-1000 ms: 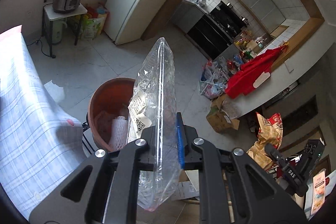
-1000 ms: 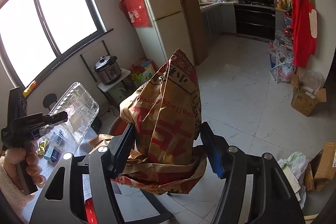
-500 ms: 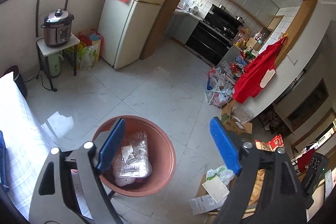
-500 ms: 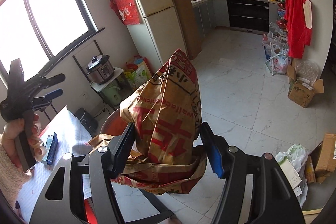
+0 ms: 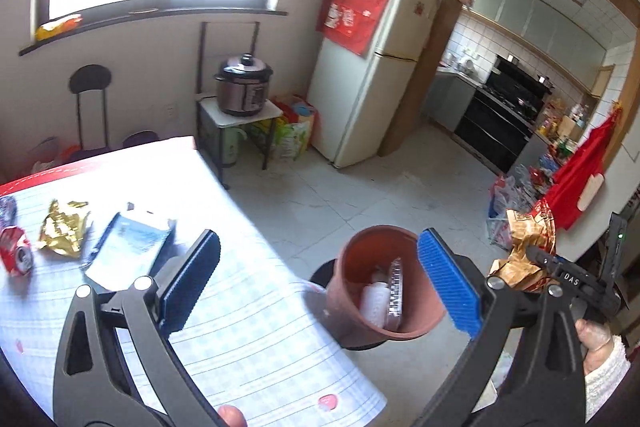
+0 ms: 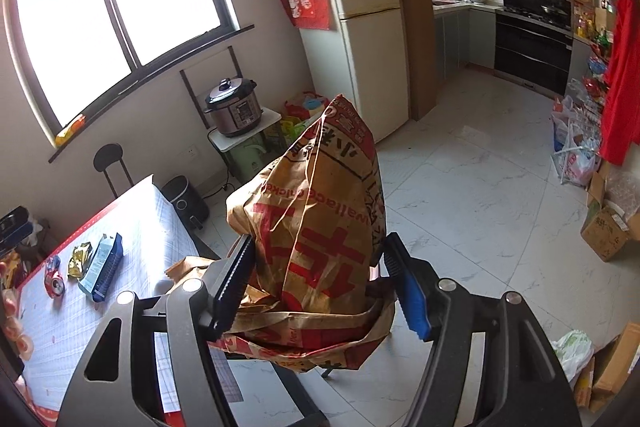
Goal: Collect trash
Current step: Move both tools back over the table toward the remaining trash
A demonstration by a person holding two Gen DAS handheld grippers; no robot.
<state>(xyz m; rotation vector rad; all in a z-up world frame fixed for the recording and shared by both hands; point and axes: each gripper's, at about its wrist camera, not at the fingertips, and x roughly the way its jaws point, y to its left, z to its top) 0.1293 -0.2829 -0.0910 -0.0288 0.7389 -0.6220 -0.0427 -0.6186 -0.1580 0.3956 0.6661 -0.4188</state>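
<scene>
Mostly open floor (image 5: pixel 360 195) runs from 12 to 3 o'clock, w/ the fridge (image 5: pixel 372 67) at 12 and the table (image 5: pixel 248 339) edge cutting diagonally across the left wrist view, its corner just beside the bin (image 5: pixel 380 287). Left gripper (image 5: pixel 320 287) jaws are opening, spread wide w/ nothing between them; through the gap sits the bin at 5 o'clock from center, holding a clear plastic tray (image 5: pixel 394 291) on edge plus something white, hard to make out. On the table at 9 o'clock: crushed can (image 5: pixel 16 255), gold wrapper (image 5: pixel 64 227), blue-edged packet (image 5: pixel 128 247), blurred. Right gripper (image 6: pixel 316 291) is clamped on the paper bag (image 6: pixel 316 211), jaws easing apart a bit, pads touching both sides. Bag is crumpled, tan w/ red print, upright, hiding the floor behind it; bottom folds sag below the pads.
</scene>
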